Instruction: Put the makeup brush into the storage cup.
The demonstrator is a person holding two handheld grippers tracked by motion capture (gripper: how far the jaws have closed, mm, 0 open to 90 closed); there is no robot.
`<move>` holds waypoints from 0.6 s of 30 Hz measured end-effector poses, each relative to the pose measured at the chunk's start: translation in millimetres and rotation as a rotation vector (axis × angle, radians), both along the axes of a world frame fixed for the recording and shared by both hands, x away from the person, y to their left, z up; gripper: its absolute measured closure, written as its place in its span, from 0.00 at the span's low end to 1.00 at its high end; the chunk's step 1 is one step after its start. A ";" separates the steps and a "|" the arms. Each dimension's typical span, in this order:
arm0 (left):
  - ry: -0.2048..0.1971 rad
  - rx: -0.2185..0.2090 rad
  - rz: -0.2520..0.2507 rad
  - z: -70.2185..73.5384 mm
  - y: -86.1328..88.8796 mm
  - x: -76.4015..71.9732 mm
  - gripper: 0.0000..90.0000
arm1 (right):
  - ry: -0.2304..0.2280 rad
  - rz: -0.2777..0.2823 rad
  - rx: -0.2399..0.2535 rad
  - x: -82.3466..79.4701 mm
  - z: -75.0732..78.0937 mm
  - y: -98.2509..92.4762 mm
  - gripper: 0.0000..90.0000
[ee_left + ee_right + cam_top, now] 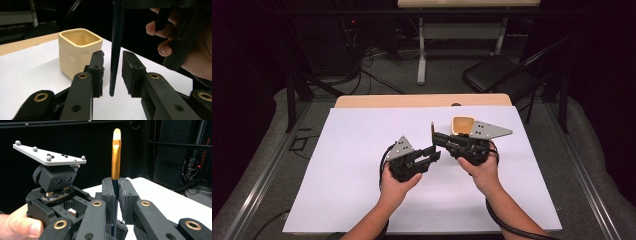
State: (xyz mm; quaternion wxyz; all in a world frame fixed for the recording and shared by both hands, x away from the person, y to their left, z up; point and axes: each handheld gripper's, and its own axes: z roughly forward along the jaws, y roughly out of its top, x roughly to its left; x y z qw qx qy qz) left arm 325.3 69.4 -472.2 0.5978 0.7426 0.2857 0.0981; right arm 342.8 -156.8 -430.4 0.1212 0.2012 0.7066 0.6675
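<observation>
A paintbrush [116, 152] with a gold ferrule, a pale tip and a dark blue handle stands upright above the white sheet. My right gripper [116, 181] is shut on the handle just below the ferrule. In the high view the brush [431, 131] sits at the right gripper [435, 138]. My left gripper [434, 153] is just below and to the left of it. In the left gripper view, the lower handle [116, 45] hangs between the left gripper's [113, 53] pads with a gap on each side, so it is open. A cream square cup [78, 53] stands upright behind.
The cream cup [462, 124] is on the white sheet [362, 150], just beyond my right gripper's grey plate. The sheet covers a wooden table [412, 101]. A black folding chair [502, 75] and a desk's legs stand on the floor past the far edge.
</observation>
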 end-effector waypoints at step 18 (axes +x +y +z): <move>-0.004 -0.007 0.005 -0.1 -0.1 -1.5 0.89 | 0.006 -0.012 0.028 -0.5 -3.1 -0.5 0.93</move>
